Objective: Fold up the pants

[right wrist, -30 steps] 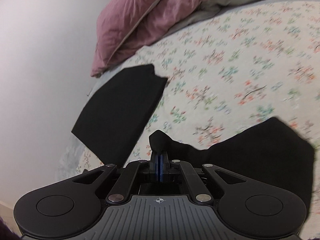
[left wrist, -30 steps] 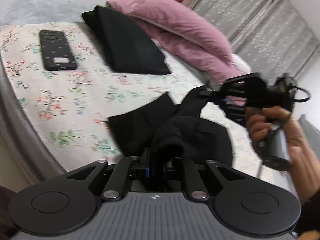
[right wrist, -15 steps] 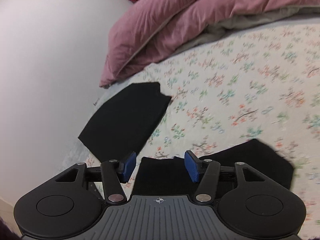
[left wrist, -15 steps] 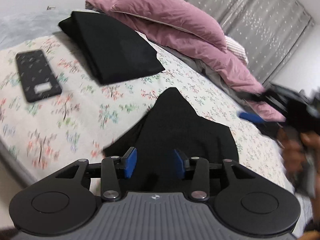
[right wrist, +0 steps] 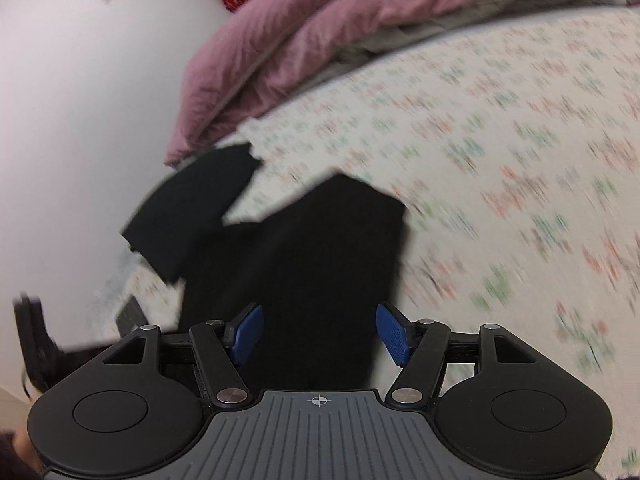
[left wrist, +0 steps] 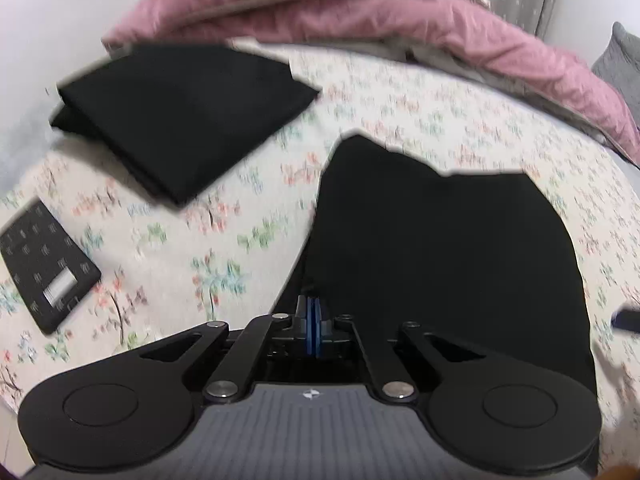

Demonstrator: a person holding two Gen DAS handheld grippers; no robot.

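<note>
Black pants (left wrist: 440,248) lie folded on the floral bedsheet (left wrist: 240,232), right in front of both grippers. Left gripper (left wrist: 311,330) pinched shut, apparently on the near hem — hard to confirm. Right gripper (right wrist: 320,334) wide open, empty. Fabric looks soft and limp, light — grab at edges or corners.

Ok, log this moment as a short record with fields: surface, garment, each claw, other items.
surface: floral bedsheet
garment: black pants lying flat on the sheet
left claw: shut; whether cloth is pinched cannot be told
right claw: open above the pants, holding nothing
other items: folded black garment, pink duvet, black patterned flat case
</note>
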